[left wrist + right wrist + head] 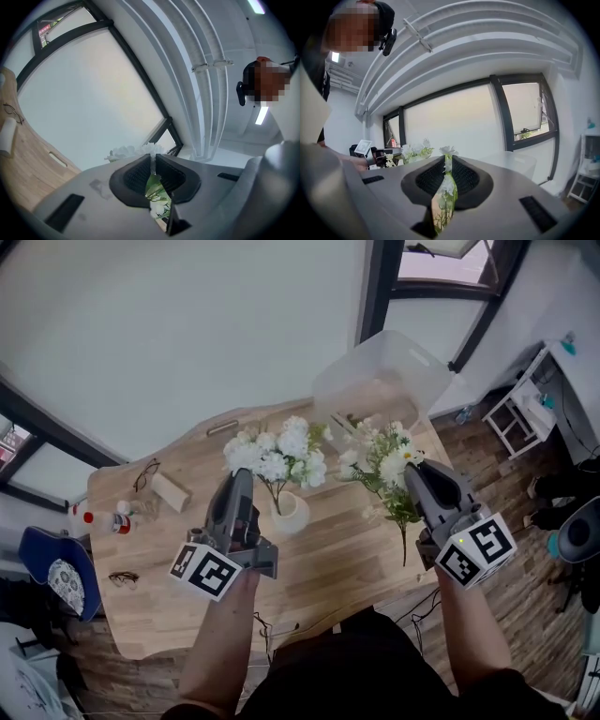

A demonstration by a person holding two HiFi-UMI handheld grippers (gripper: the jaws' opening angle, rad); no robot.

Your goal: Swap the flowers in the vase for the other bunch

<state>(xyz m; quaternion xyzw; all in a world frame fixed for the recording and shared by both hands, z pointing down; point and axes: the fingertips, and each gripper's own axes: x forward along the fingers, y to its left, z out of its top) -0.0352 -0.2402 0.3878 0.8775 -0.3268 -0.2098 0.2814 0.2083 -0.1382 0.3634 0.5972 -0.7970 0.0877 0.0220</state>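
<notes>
Left gripper (240, 476): jaws nearly closed, pinching the white round-headed bunch (277, 456), whose stems reach the white vase (292, 514) at its mouth, apparently just inside. Right gripper (413, 468): likewise clamped on the daisy bunch (380, 463), stems hanging free above the wooden table (178, 549). Hazard: a stem snagging the rim could tip the vase; the neighbouring blooms could tangle.

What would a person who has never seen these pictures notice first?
Two bunches of flowers are held side by side above the light wooden table. The left tool is shut on the bunch of round white blossoms, whose stem runs down to the small white vase. The right tool is shut on the looser bunch of white flowers with green leaves.
</notes>
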